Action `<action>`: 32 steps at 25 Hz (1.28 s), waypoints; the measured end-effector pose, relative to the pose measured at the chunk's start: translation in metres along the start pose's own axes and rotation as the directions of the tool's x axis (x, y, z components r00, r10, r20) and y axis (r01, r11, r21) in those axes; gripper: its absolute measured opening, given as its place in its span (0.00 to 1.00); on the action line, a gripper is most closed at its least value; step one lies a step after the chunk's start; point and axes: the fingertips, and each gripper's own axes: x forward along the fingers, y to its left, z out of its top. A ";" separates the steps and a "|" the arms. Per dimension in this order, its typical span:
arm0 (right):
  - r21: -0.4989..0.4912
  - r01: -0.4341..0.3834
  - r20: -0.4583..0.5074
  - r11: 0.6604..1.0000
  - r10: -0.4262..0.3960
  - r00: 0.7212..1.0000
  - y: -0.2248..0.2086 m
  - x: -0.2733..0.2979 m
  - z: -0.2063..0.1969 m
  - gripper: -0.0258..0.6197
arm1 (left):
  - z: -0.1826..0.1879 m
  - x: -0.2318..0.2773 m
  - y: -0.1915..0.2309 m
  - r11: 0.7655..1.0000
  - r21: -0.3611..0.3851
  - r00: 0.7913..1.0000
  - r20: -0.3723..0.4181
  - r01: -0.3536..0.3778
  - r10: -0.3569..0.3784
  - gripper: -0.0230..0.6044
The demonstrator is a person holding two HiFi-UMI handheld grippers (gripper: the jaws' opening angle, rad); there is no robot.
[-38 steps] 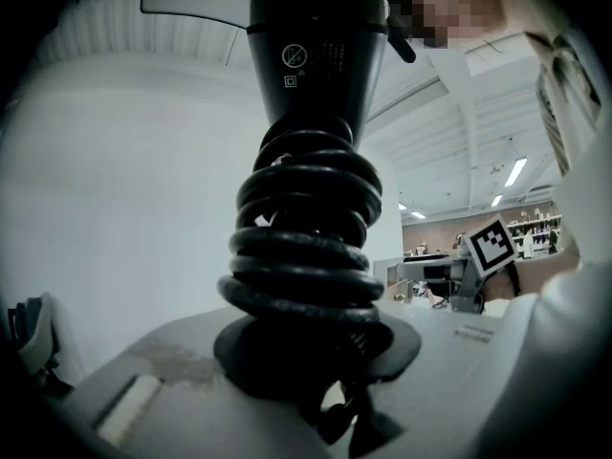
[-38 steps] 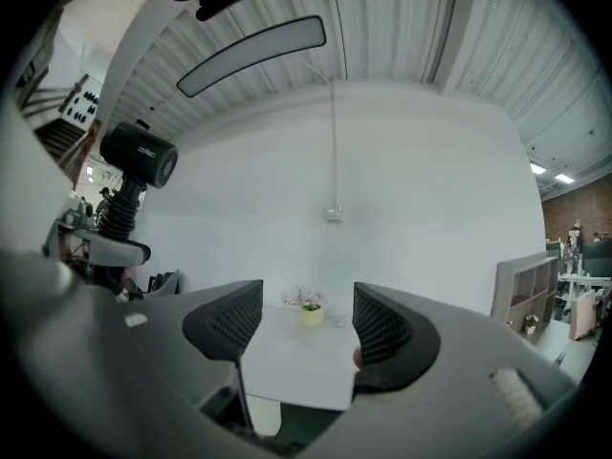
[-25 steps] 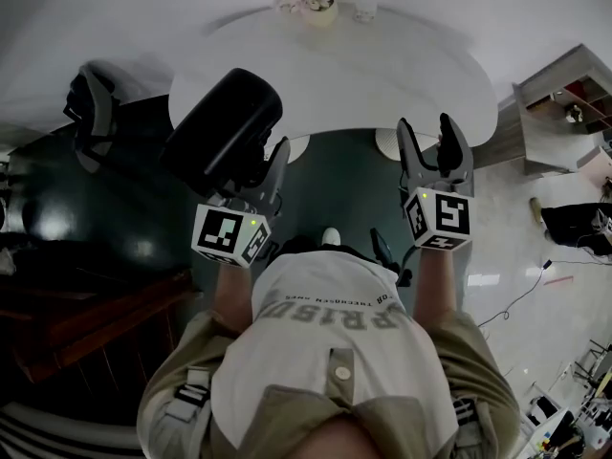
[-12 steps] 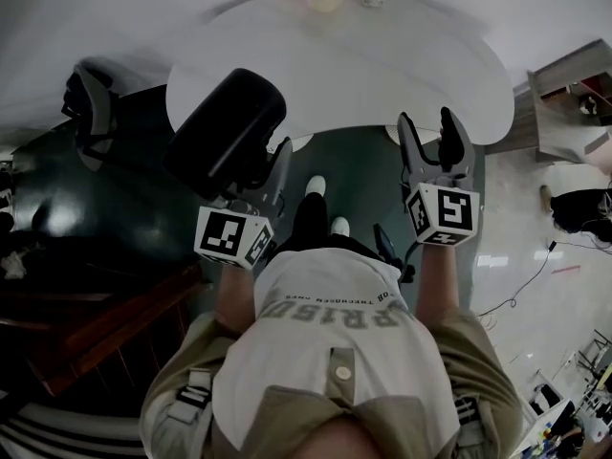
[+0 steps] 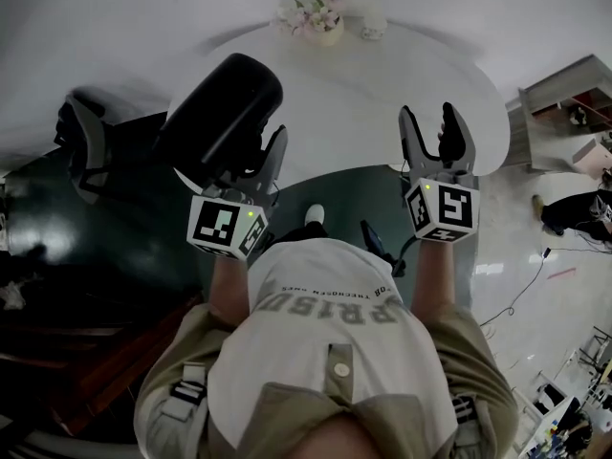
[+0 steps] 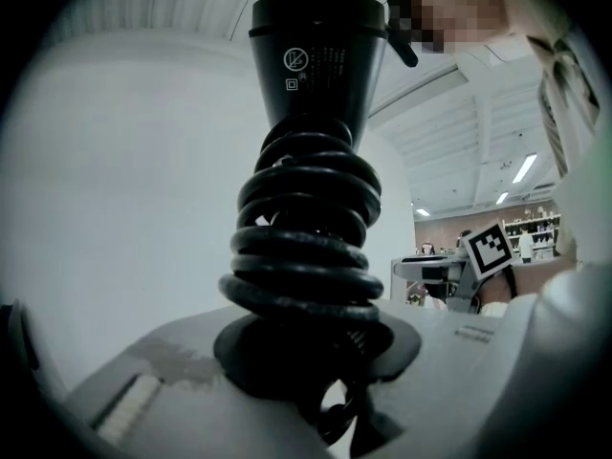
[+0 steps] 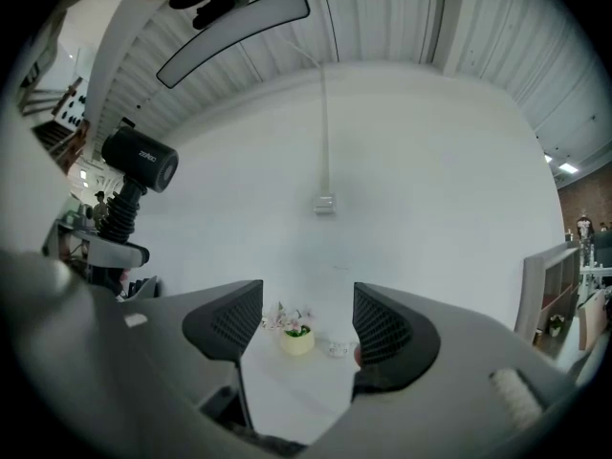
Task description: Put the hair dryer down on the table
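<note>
A black hair dryer [image 5: 225, 113] stands upright in my left gripper [image 5: 251, 165], which is shut on its handle with the coiled cord [image 6: 306, 256] wrapped round it. The dryer's barrel [image 6: 318, 55] rises above the jaws in the left gripper view. It is held in the air at the near edge of the white round table [image 5: 382, 79]. My right gripper [image 5: 435, 132] is open and holds nothing, its pads [image 7: 387, 338] framing the table top beyond. From the right gripper view the dryer [image 7: 139, 165] shows at the left.
A small pot of flowers [image 5: 316, 17] and a little white dish [image 5: 373, 29] stand at the table's far side against the white wall. A black chair [image 5: 81, 132] is at the left. A shelf unit [image 5: 569, 98] stands at the right, with cables on the floor.
Both grippers and the person have moved forward toward the table; the table now lies closer under the grippers. The dryer stays held in the left gripper.
</note>
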 end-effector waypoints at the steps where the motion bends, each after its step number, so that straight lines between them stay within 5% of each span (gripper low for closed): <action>1: -0.001 0.005 -0.001 1.000 -0.005 1.000 0.000 0.006 0.000 0.51 | 0.000 0.005 0.005 1.000 -0.001 1.000 0.002 0.008 -0.008 0.24; 20: 0.007 0.010 -0.098 1.000 -0.009 0.995 -0.015 0.078 -0.040 0.51 | -0.046 0.070 0.039 0.995 -0.075 0.991 -0.107 0.073 -0.080 0.24; 32: -0.018 -0.162 -0.122 0.987 0.159 0.980 -0.022 0.126 -0.051 0.51 | -0.065 0.115 0.009 0.985 -0.125 0.986 -0.100 0.117 -0.130 0.24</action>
